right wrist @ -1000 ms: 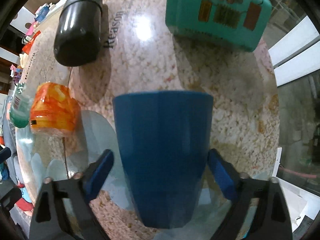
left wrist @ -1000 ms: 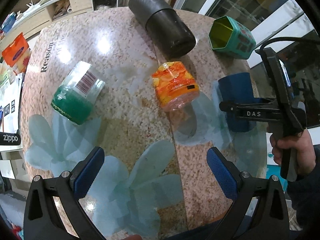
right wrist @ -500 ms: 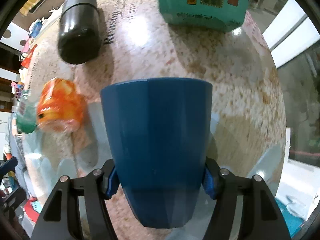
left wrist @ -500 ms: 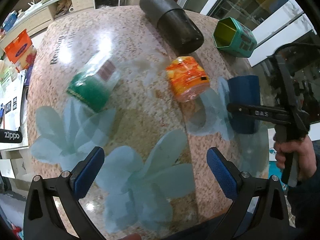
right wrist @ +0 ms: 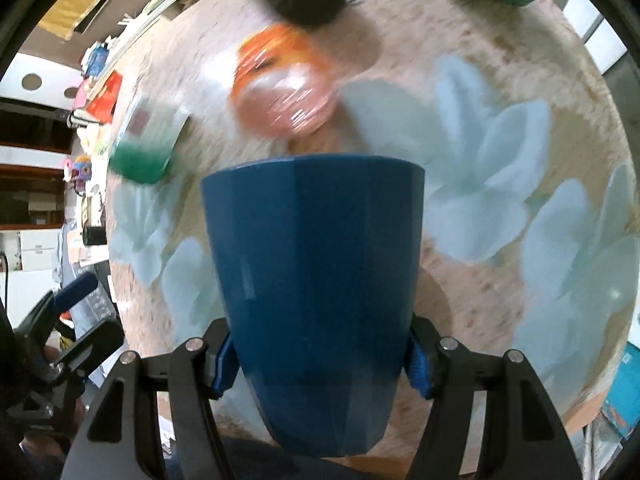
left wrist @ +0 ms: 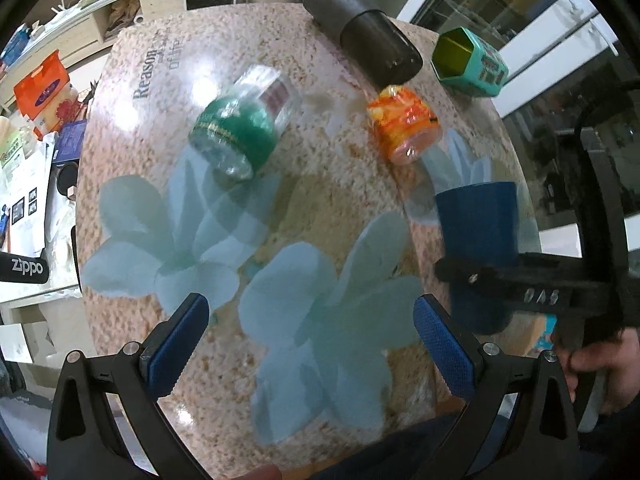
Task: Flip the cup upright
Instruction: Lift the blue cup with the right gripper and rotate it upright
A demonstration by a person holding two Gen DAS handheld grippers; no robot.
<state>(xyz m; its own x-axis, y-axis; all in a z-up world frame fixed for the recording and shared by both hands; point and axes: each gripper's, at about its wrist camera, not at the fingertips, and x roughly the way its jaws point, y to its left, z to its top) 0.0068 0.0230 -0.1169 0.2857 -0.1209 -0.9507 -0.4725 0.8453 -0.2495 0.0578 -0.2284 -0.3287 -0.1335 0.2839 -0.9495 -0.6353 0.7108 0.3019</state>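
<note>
The dark blue cup [right wrist: 316,288] fills the right wrist view, its wide end pointing away from the camera. My right gripper [right wrist: 318,364] is shut on the cup's narrow lower part, with the blue pads [right wrist: 418,364] pressed on both sides. In the left wrist view the blue cup [left wrist: 478,236] is at the right, held off the table by the right gripper [left wrist: 516,284]. My left gripper [left wrist: 308,340] is open and empty above the near part of the table.
On the round speckled table [left wrist: 320,168] with pale flower prints lie a green-labelled clear jar [left wrist: 240,128], an orange jar [left wrist: 404,122], a black flask [left wrist: 368,36] and a teal hexagonal tin [left wrist: 470,62]. Shelves and clutter stand to the left.
My right gripper closed on the blue cup, lifted it off the table and swung it left towards the table's middle. My left gripper stayed open while its view shifted.
</note>
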